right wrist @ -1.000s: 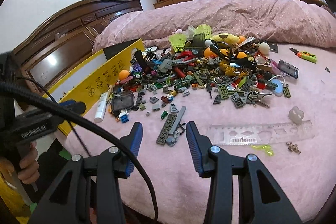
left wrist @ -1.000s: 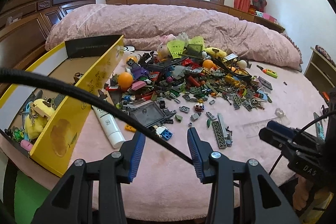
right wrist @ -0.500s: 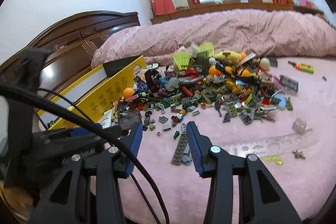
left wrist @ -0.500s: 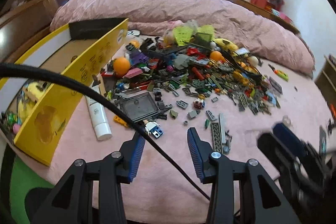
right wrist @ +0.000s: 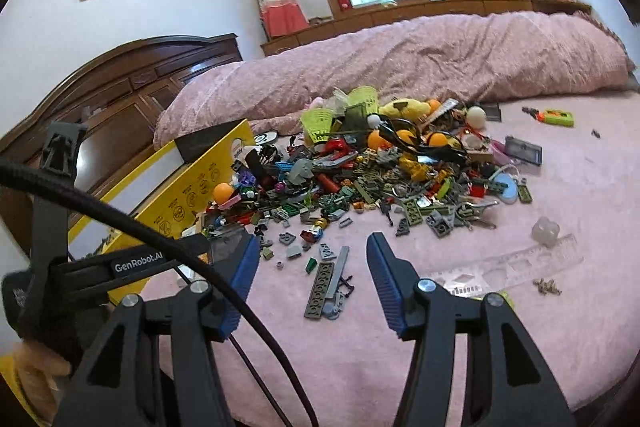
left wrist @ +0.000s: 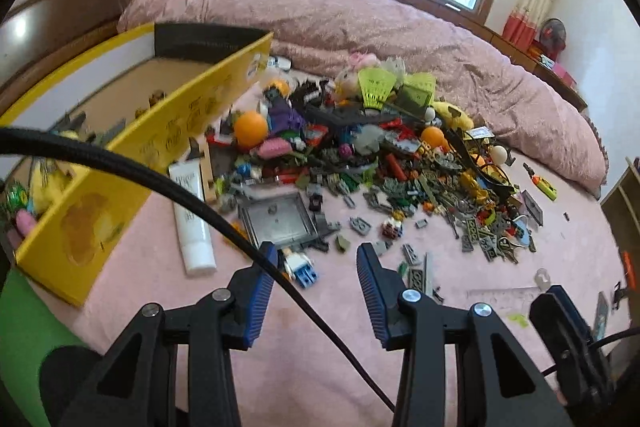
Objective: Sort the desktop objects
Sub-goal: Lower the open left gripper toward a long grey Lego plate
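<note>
A heap of small toys and building bricks (left wrist: 384, 167) lies on the pink bedspread; it also shows in the right wrist view (right wrist: 372, 171). A yellow cardboard box (left wrist: 132, 163) stands at the left of it. My left gripper (left wrist: 316, 259) is open and empty, just short of a small toy figure (left wrist: 300, 267) and a grey square plate (left wrist: 278, 219). My right gripper (right wrist: 308, 251) is open and empty, over a long grey brick strip (right wrist: 326, 285) at the heap's near edge. The left gripper's body (right wrist: 132, 263) shows at the left of the right wrist view.
A white tube (left wrist: 190, 219) lies beside the box. A clear ruler (right wrist: 516, 267) and a clear lump (right wrist: 544, 231) lie at the right. An orange ball (left wrist: 250, 129) sits in the heap. A rumpled pink quilt (right wrist: 400, 67) lies behind. A dark wooden headboard (right wrist: 120, 95) stands at the left.
Both grippers have moved forward toward the heap's near edge. The left view has tilted down and swung right. Both stay open and empty.
</note>
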`<act>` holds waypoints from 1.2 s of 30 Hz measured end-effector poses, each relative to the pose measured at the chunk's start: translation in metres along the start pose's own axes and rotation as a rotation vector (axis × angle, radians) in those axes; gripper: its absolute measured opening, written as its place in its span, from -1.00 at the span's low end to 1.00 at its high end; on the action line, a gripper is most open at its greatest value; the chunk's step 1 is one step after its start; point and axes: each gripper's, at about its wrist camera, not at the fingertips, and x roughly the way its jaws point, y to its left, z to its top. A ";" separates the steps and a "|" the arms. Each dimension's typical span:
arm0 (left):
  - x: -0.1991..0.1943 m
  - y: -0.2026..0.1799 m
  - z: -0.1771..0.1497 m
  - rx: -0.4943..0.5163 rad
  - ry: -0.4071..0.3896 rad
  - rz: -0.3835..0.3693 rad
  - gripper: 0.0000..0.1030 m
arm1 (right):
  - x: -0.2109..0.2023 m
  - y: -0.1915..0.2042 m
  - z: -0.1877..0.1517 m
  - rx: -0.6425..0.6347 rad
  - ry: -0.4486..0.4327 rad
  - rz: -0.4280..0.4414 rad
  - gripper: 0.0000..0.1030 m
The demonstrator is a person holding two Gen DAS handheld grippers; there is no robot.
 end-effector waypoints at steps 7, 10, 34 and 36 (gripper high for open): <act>0.000 -0.016 -0.007 0.169 -0.056 -0.031 -0.18 | 0.002 -0.004 -0.002 0.004 -0.027 -0.010 0.12; 0.006 -0.020 -0.008 0.194 -0.022 -0.101 -0.18 | 0.004 -0.003 -0.005 -0.043 -0.036 -0.007 0.25; 0.065 -0.071 -0.049 0.385 0.074 -0.286 -0.18 | 0.021 -0.064 -0.016 0.055 0.040 -0.069 0.26; 0.069 -0.073 -0.055 0.392 0.095 -0.288 -0.18 | 0.022 -0.064 -0.017 0.058 0.048 -0.064 0.26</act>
